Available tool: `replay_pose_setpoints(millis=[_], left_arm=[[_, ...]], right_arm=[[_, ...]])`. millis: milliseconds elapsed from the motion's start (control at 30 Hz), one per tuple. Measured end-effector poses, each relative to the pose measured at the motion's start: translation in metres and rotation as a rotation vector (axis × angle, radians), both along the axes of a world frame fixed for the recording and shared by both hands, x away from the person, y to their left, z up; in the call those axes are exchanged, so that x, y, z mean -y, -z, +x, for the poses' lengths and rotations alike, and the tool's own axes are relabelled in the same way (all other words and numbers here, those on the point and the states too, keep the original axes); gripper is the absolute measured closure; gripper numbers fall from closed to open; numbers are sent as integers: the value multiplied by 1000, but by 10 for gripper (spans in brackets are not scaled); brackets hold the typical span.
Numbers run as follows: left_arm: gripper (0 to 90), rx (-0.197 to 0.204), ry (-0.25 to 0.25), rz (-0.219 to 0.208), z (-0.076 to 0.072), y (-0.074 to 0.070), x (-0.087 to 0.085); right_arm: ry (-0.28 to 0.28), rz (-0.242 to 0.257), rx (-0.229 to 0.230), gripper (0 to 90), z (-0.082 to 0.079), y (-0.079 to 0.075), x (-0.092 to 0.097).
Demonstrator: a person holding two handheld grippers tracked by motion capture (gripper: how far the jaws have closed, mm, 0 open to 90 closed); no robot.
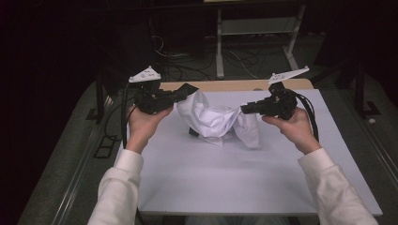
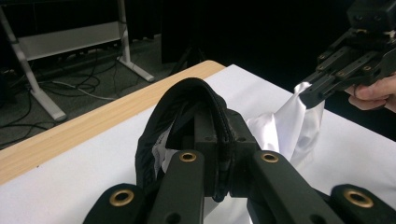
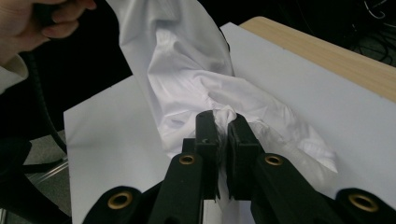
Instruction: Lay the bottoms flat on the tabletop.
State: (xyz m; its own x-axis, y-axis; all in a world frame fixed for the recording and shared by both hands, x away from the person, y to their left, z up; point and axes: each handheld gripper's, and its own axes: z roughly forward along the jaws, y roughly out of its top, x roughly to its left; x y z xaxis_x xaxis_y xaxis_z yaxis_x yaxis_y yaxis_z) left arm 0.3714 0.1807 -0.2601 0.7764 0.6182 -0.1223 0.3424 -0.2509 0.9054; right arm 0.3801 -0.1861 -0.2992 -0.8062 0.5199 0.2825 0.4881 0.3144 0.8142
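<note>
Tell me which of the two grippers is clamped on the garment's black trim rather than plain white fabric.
The left gripper: its jaws pinch the black band of the white garment. The right gripper grips only white cloth.

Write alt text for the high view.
Two hand-held claws lift a white garment with a black collar above a white table: left claw shut on its black edge, right claw shut on white fabric.

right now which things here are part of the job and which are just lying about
In the job:
- crumpled white cloth garment with a black band
- left gripper, shut on the black band
- right gripper, shut on the white fabric

Lying about:
- white metal frame stand
- loose black floor cables
</note>
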Motion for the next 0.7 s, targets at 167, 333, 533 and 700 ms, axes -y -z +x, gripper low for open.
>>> replay_pose_setpoints(millis=[167, 333, 533, 700], left_arm=[[848, -4, 2, 28, -4, -10, 5], [848, 15, 18, 22, -4, -21, 18], [848, 4, 61, 10, 9, -8, 53], [848, -86, 88, -12, 27, 21, 94]], right_arm=[[46, -51, -15, 835, -2, 13, 9], [76, -62, -41, 829, -4, 23, 21], [192, -98, -33, 666, -10, 42, 44], [245, -53, -47, 510, -20, 62, 57]])
